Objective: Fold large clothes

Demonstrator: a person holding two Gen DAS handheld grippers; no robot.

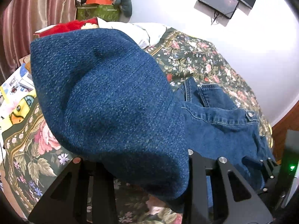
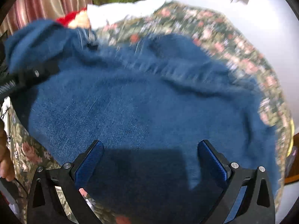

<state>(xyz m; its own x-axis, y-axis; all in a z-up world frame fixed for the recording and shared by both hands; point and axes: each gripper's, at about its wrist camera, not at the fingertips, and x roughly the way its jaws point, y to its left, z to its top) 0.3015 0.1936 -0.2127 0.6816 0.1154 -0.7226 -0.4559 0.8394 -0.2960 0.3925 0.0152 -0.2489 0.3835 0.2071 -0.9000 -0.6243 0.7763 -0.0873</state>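
Observation:
A large pair of dark blue jeans (image 1: 112, 102) lies on the floral bedspread (image 1: 196, 56). In the left wrist view a big fold of denim is raised and drapes over my left gripper (image 1: 142, 169), hiding the fingertips; the waistband with a metal button (image 1: 249, 114) lies to the right. In the right wrist view the jeans (image 2: 149, 102) spread flat and blurred under my right gripper (image 2: 149, 145), which is open with its blue pads (image 2: 211, 158) wide apart just above the cloth and nothing between them. The left gripper (image 2: 28, 78) shows at the far left, under the lifted fold.
A white pillow (image 1: 142, 31) and a red soft toy (image 1: 74, 26) lie at the head of the bed. A green box (image 1: 97, 11) with clutter stands behind. A dark screen (image 1: 218, 1) hangs on the white wall. Papers (image 1: 16, 85) lie at the left.

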